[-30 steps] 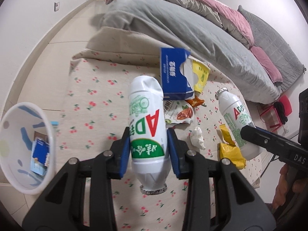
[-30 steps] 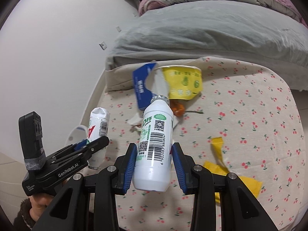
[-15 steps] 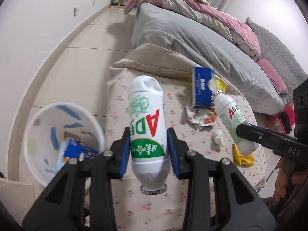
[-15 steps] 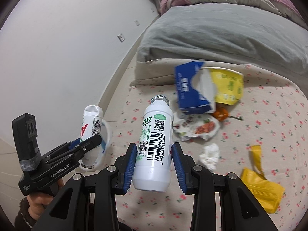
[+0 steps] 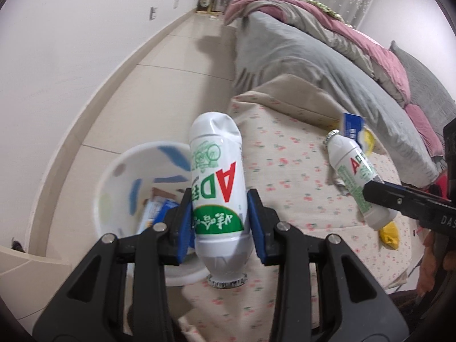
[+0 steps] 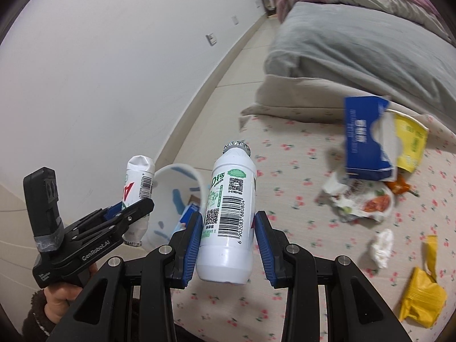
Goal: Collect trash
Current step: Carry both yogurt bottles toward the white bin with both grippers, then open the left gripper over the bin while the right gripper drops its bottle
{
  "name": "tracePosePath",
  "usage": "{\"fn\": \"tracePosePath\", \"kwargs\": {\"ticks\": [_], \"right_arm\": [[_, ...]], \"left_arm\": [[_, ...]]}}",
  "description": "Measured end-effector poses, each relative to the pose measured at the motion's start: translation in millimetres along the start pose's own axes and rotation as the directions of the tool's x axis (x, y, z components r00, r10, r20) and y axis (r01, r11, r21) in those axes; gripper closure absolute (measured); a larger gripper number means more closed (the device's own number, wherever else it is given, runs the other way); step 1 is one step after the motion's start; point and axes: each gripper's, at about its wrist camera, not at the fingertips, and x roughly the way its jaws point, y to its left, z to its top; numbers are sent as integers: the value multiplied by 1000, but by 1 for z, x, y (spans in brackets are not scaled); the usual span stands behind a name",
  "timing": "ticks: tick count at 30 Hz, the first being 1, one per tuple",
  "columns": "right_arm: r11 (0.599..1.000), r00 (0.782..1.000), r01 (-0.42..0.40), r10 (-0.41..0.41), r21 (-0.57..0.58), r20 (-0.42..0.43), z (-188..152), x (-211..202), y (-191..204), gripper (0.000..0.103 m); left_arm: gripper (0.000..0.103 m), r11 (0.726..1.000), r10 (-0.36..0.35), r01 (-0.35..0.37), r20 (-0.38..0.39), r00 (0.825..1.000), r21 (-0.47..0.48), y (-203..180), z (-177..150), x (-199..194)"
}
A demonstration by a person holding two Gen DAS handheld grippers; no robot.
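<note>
My left gripper (image 5: 219,225) is shut on a dented white AD bottle (image 5: 217,171), held cap-down beside the rim of a white trash bin (image 5: 119,176) on the floor; the bin holds blue packaging. My right gripper (image 6: 228,242) is shut on a second white bottle (image 6: 229,213), cap pointing away, over the left edge of the cherry-print table (image 6: 299,228). The left gripper (image 6: 128,213) with its bottle (image 6: 136,179) and the bin (image 6: 173,196) show in the right wrist view. The right-held bottle (image 5: 353,171) shows in the left wrist view.
On the table lie a torn blue carton (image 6: 364,139), a yellow cup (image 6: 410,142), a crumpled snack wrapper (image 6: 367,202), a tissue wad (image 6: 382,245) and a yellow wrapper (image 6: 421,296). A bed with grey bedding (image 5: 313,57) stands beyond. A white wall (image 5: 71,42) runs left.
Both grippers have swung left with their bottles. The trash bin has come from the far left to just behind the left-held bottle. The table litter has shifted right.
</note>
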Motion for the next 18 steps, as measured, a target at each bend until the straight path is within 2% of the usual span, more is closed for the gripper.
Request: {"fn": "tracePosePath", "kwargs": {"ticks": [10, 16, 18], "right_arm": [[998, 997, -17, 12, -63, -73, 3, 53, 42, 64], [996, 993, -22, 12, -83, -116, 2, 80, 59, 64], [995, 992, -21, 8, -93, -129, 2, 88, 65, 64]], "left_arm": [[65, 996, 39, -42, -41, 998, -79, 52, -5, 20], [65, 992, -9, 2, -55, 998, -130, 69, -6, 34], [64, 993, -3, -4, -55, 998, -121, 70, -7, 35]]}}
